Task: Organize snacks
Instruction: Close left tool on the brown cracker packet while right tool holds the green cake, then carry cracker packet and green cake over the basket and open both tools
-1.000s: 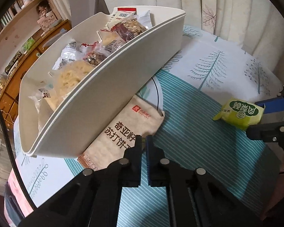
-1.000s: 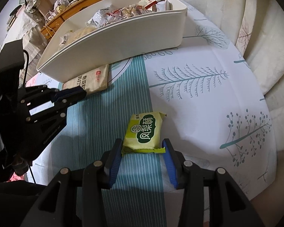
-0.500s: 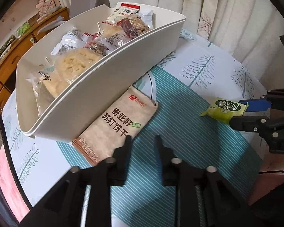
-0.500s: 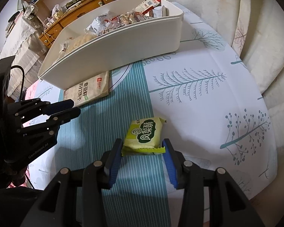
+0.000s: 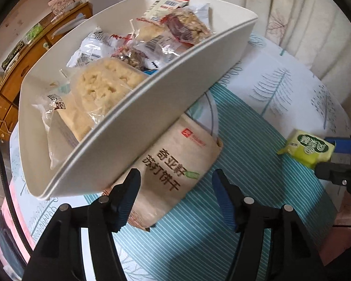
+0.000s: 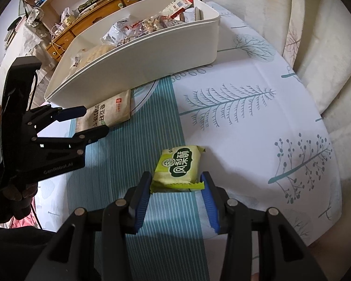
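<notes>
A person stands at a table covered with a tree-print cloth (image 6: 257, 121), holding a two-finger gripper in each hand. The right gripper (image 6: 175, 187) is clamped on a small yellow-green snack packet (image 6: 179, 167), its blue pads pressing the packet's two short sides near one end, probably so it can be carried to the tub. The left gripper (image 5: 175, 196) hangs over a beige cracker packet (image 5: 173, 171) that lies flat on the cloth with one end tucked against the foot of the tub. Its jaws have just been opening and now stand apart on either side of the packet without touching it, which looks like lining up for a grasp across its width. The long white tub (image 5: 138, 126) sits at the back of the table, already crowded with wrapped snacks (image 5: 105, 89), so these two packets appear to be the last ones left outside it.
</notes>
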